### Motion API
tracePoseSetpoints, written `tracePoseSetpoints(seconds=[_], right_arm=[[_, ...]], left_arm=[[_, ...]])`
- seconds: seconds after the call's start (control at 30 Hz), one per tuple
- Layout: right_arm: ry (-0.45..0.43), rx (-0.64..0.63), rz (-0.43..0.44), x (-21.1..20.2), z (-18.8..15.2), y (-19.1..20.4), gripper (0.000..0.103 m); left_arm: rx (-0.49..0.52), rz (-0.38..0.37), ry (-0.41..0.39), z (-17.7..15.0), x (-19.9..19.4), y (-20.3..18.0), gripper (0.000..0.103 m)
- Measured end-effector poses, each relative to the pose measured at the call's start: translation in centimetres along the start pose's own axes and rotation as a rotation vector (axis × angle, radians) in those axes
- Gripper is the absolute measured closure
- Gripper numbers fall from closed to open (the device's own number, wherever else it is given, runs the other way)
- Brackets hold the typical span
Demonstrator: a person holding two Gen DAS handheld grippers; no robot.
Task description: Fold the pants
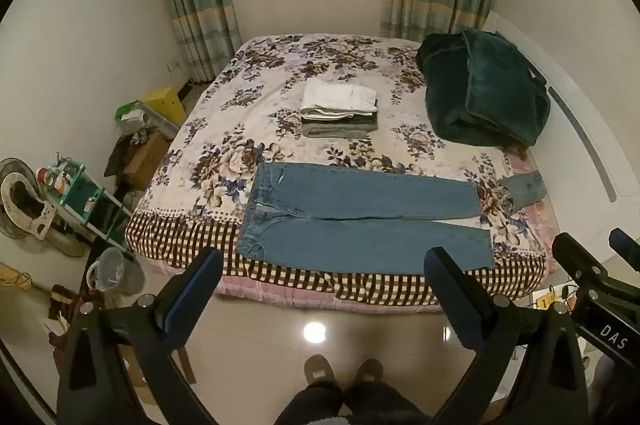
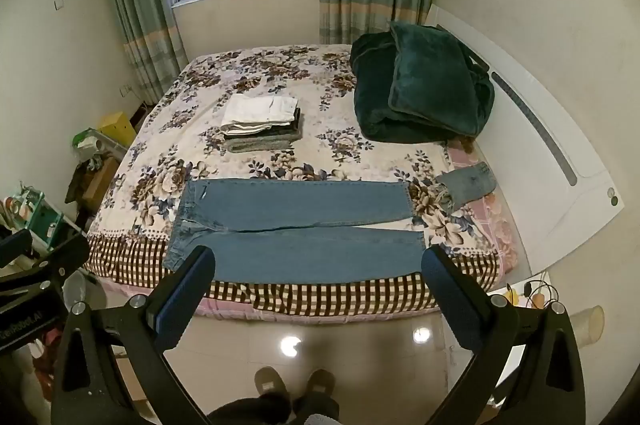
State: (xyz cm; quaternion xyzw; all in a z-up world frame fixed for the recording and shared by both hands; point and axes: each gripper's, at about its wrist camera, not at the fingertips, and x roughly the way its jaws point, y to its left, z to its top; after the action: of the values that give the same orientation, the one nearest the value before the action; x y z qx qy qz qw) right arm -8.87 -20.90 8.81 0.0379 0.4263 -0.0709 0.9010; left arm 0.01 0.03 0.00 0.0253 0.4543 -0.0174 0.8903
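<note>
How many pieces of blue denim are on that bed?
2: the blue jeans spread flat along the bed's near edge, and a small rolled denim piece past the leg ends, near the headboard. The folded stack may hide more.

Jeans (image 2: 296, 225) flat on bed (image 2: 280, 77)

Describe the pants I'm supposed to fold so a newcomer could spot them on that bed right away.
Start at the bed with the floral sheet, then look at its near edge, where the checked border begins. The blue jeans lie flat there, legs stretched toward the headboard side, waistband at the left. Unlike the folded clothes stack mid-bed and the dark green blanket, they are spread out unfolded.
</note>
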Motion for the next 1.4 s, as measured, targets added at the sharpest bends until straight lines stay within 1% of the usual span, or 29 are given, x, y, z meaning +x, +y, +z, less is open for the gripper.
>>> tracePoseSetpoints(seconds=[0.47,0.7,1.4], right_arm=[[-0.001,-0.005,0.003,-0.7,0.2,0.5,0.000],[-0.001,-0.006,0.004,-0.6,0.2,0.7,0.000],[-0.002,-0.010,0.004,-0.9,0.4,0.8,0.000]], left_arm=[[-0.004,0.005,-0.006,0.0,0.0,-0.1,0.000],[-0.002,0.004,-0.007,0.4,-0.4,0.6,0.000],[-0.006,0.003,-0.013,0.8,-0.4,0.3,0.000]])
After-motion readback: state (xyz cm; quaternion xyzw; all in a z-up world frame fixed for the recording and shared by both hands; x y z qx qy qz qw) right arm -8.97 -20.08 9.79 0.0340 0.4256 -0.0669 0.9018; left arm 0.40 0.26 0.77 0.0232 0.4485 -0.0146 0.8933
